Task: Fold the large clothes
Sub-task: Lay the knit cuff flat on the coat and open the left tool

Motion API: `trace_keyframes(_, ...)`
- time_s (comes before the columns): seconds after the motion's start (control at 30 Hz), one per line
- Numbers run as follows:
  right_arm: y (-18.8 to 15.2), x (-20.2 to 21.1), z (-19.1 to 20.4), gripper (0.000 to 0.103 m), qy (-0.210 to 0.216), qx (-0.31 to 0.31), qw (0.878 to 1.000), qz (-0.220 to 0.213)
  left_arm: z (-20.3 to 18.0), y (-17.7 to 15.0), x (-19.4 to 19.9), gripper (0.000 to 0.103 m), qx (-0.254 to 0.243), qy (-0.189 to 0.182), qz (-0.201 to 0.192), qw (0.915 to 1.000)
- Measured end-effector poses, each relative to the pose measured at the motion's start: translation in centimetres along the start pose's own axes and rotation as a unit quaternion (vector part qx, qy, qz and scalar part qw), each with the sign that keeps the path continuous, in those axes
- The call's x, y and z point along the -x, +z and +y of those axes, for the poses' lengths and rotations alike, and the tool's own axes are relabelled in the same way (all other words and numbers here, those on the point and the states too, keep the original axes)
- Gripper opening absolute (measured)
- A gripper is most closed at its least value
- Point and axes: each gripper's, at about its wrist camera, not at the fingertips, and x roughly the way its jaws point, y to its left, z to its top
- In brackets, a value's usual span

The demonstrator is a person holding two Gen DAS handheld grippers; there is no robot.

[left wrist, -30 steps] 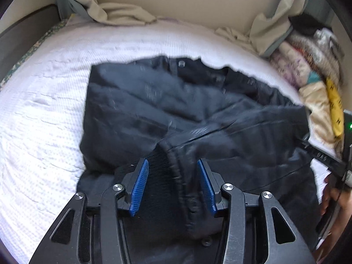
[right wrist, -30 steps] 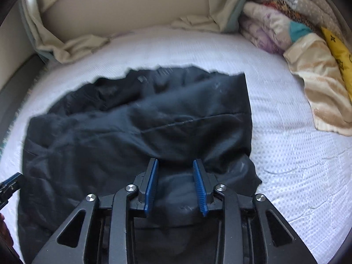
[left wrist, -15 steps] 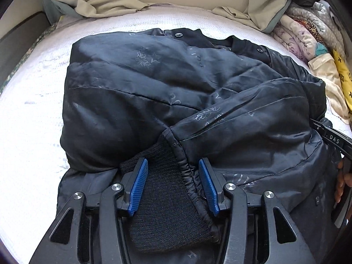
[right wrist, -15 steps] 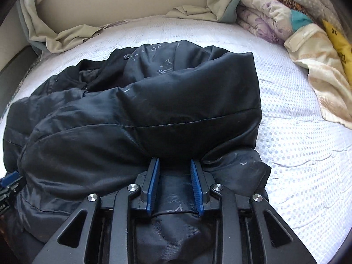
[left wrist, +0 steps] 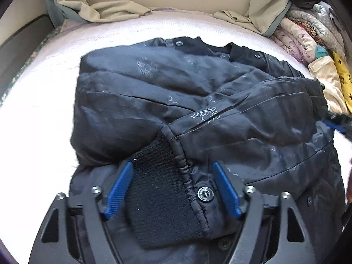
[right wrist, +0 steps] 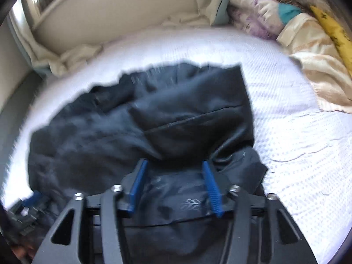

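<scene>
A large black padded jacket (left wrist: 198, 101) lies on the white bed, its sleeves folded across the body; it also shows in the right wrist view (right wrist: 154, 118), blurred. My left gripper (left wrist: 173, 189) is open just over the jacket, its blue pads (left wrist: 118, 187) standing either side of the black ribbed sleeve cuff (left wrist: 158, 189) and a snap button (left wrist: 205, 194). My right gripper (right wrist: 175, 187) is open over the jacket's near right edge, with loose fabric between its blue pads (right wrist: 211, 187). The right gripper's tip shows at the left wrist view's right edge (left wrist: 336, 125).
The white textured bedspread (right wrist: 297, 149) lies all around the jacket. A beige crumpled sheet (left wrist: 114, 8) lies along the headboard. A pile of folded quilts and clothes (left wrist: 312, 44) sits at the far right (right wrist: 286, 22). The dark bed frame (left wrist: 19, 37) is at the left.
Both grippers have opened wider and let go of the jacket. Both have pulled back a little, and the jacket has settled flatter on the bed.
</scene>
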Motion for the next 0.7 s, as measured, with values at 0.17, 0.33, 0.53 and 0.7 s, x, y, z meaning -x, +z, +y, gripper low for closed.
trace_keyframes(0.17, -0.5, 2.3, 1.2, 0.054, 0.018, 0.017, 1.0, 0.001, -0.1, -0.4, 0.9, 0.082, -0.017, 0.014, -0.003, 0.9997)
trace_keyframes(0.33, -2.3, 1.8, 2.0, 0.054, 0.046, 0.022, 0.998, 0.036, 0.4, -0.7, 1.4, 0.082, -0.013, 0.017, -0.004, 0.9998)
trace_keyframes(0.53, -4.7, -0.9, 4.5, 0.054, 0.01, 0.088, 0.994, 0.057, 0.5, -0.9, 0.8, 0.084, -0.015, 0.021, 0.0, 0.9997)
trace_keyframes(0.7, -6.1, -3.6, 4.6, 0.054, -0.016, 0.11, 0.993, 0.044, 0.9, -1.0, 0.0, 0.085, -0.001, 0.016, 0.011, 0.9998)
